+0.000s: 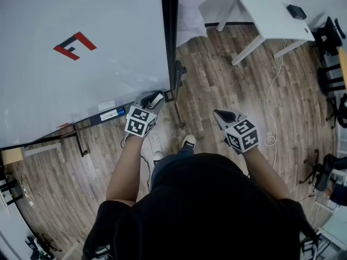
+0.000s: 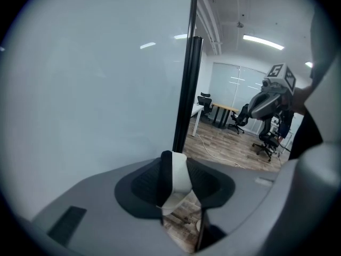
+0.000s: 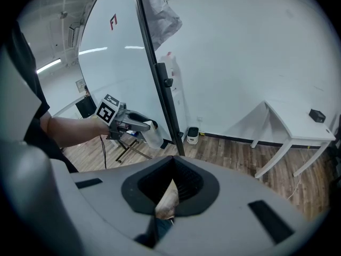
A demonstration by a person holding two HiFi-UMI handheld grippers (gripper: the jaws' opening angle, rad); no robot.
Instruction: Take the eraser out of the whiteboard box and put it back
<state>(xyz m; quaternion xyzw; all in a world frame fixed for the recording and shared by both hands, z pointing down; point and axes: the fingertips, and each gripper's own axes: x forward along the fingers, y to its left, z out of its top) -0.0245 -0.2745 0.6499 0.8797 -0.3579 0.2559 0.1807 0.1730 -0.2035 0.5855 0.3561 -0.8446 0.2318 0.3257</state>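
Office: whiteboard (image 1: 97,15), desk (image 1: 265,7), swivel chairs (image 1: 329,36).

My L gripper (image 1: 157,97) sits at whiteboard's (image 1: 81,64) btm-right corner, eraser (image 2: 180,176) betw its jaws. My R gripper (image 1: 218,114) is well apart to the right, over floor (image 1: 211,80). Table (image 1: 265,10) behind, far right, chairs (image 1: 329,37) beside it; cable (image 1: 274,91) on floor betw.

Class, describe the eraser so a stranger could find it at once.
Start at the big whiteboard and go to its lower right corner, where the left gripper reaches. The eraser is the small block pinched in it: white with one black side, unlike the grey gripper.
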